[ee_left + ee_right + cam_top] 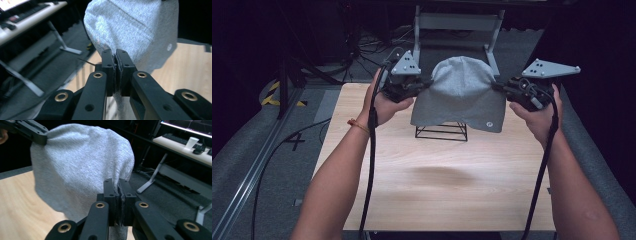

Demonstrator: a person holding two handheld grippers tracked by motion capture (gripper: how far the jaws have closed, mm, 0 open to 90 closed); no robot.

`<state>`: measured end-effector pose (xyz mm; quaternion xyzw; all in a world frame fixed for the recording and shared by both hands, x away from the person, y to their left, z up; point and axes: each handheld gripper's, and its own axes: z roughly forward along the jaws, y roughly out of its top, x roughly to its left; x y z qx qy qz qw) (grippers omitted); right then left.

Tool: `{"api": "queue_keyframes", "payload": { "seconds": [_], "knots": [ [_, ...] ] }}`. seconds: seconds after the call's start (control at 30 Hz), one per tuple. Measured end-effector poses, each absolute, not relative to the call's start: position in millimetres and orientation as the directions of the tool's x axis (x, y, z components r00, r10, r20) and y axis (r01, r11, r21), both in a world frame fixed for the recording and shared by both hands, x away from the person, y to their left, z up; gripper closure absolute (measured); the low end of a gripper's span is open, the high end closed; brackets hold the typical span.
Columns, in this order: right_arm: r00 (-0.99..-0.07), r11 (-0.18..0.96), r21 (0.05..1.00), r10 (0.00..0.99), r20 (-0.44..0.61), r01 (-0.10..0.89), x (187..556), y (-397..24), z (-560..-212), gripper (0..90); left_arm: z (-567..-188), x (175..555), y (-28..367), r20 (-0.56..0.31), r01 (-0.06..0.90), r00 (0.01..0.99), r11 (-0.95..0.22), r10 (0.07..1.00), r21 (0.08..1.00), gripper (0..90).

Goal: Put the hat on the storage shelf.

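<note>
The high view looks forward and down from above the person's side of the pale wooden table (432, 185). It sits far back and sees both arms.

The left gripper view rides on the left gripper (116, 56) and looks along its two black jaws, very close to the soft grey knitted hat (135, 27) just past their tips.

The right gripper view rides on the right gripper (118, 185) the same way.

All three views share the hat and the table.
</note>
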<state>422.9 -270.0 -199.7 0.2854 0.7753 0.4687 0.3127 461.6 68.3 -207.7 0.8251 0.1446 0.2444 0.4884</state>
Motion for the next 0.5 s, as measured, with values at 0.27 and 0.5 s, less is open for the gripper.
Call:
{"api": "queue_keyframes", "payload": {
  "seconds": [0.27, 0.5],
  "knots": [
    [-0.61, 0.396, 0.907, 0.757, -0.234, 0.143, 451, -262, -182, 86.3, -196, 489, 69, 0.259, 0.018, 0.808, -0.462, 0.529, 0.887, 86.0],
    [-0.567, 0.419, 0.893, 0.78, -0.264, 0.161, 476, -253, -183, 86.3, -193, 512, 64, 0.246, 0.037, 0.79, -0.443, 0.562, 0.896, 86.0]
  ]
}}
